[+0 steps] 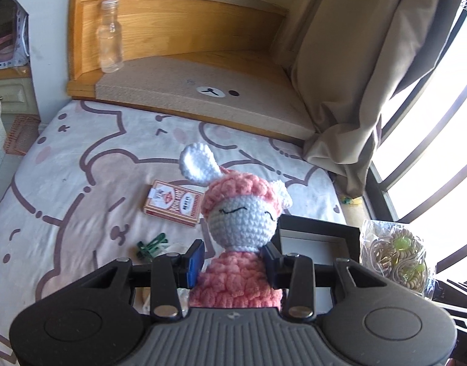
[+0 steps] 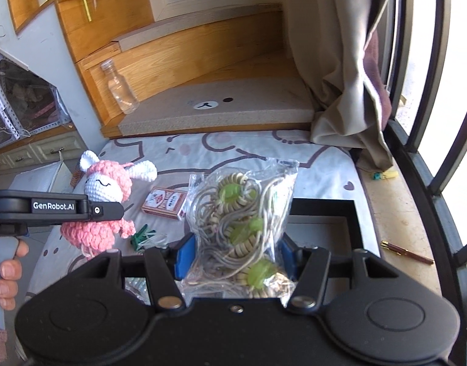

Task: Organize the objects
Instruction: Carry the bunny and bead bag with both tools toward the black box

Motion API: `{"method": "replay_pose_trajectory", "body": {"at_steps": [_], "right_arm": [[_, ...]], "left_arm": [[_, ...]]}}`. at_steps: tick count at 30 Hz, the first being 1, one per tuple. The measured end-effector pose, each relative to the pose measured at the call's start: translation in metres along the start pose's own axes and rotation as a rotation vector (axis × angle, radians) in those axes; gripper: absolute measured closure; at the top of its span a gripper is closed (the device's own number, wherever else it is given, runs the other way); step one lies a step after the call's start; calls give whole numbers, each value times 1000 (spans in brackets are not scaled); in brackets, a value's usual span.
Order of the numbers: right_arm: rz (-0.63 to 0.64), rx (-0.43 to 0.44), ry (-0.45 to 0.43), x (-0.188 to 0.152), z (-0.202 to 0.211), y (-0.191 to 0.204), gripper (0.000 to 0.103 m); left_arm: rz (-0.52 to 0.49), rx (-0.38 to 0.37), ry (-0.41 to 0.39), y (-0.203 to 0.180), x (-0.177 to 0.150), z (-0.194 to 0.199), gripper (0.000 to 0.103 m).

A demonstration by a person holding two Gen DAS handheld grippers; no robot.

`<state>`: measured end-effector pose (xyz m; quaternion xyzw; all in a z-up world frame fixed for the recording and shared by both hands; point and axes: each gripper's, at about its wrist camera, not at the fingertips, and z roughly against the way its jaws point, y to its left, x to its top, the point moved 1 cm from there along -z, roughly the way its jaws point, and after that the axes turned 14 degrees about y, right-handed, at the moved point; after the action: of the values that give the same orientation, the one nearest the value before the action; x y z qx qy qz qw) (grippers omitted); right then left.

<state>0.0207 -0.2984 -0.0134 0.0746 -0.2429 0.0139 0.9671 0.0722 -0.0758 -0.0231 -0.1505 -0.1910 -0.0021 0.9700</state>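
My left gripper (image 1: 232, 262) is shut on a pink and white crochet bunny doll (image 1: 242, 213) and holds it upright above the bed; the doll also shows in the right wrist view (image 2: 103, 207), held by the left gripper (image 2: 111, 210). My right gripper (image 2: 235, 254) is shut on a clear bag of beige cord with green beads (image 2: 242, 228), over a black tray (image 2: 352, 210). The bag also shows in the left wrist view (image 1: 395, 259), beside the tray (image 1: 319, 227).
On the bear-print sheet (image 1: 81, 183) lie a red card box (image 1: 174, 202) and a green clip (image 1: 151, 245). A clear bottle (image 1: 110, 41) stands on the cardboard step (image 1: 203, 100). A curtain (image 1: 349, 76) and window bars are at the right. A pen (image 2: 407, 251) lies on the sill.
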Motion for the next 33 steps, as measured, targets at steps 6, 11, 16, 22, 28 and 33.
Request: {"method": "replay_pose_trajectory", "body": {"at_steps": [6, 11, 16, 22, 28, 33], "right_arm": [[-21, -23, -5, -2, 7, -11, 45], [-39, -37, -9, -6, 14, -16, 45], [-46, -60, -12, -12, 25, -18, 45], [-75, -85, -32, -19, 42, -27, 45], [-94, -105, -42, -26, 47, -39, 45], [-126, -104, -45, -27, 41, -53, 45]], "left_arm": [[-28, -15, 6, -13, -3, -3, 61], [-37, -22, 10, -18, -6, -1, 61], [-53, -31, 7, -27, -12, 4, 61], [-61, -76, 2, -41, -16, 7, 61], [-83, -120, 4, -58, -19, 3, 61], [-92, -155, 16, -72, -16, -9, 61]]}}
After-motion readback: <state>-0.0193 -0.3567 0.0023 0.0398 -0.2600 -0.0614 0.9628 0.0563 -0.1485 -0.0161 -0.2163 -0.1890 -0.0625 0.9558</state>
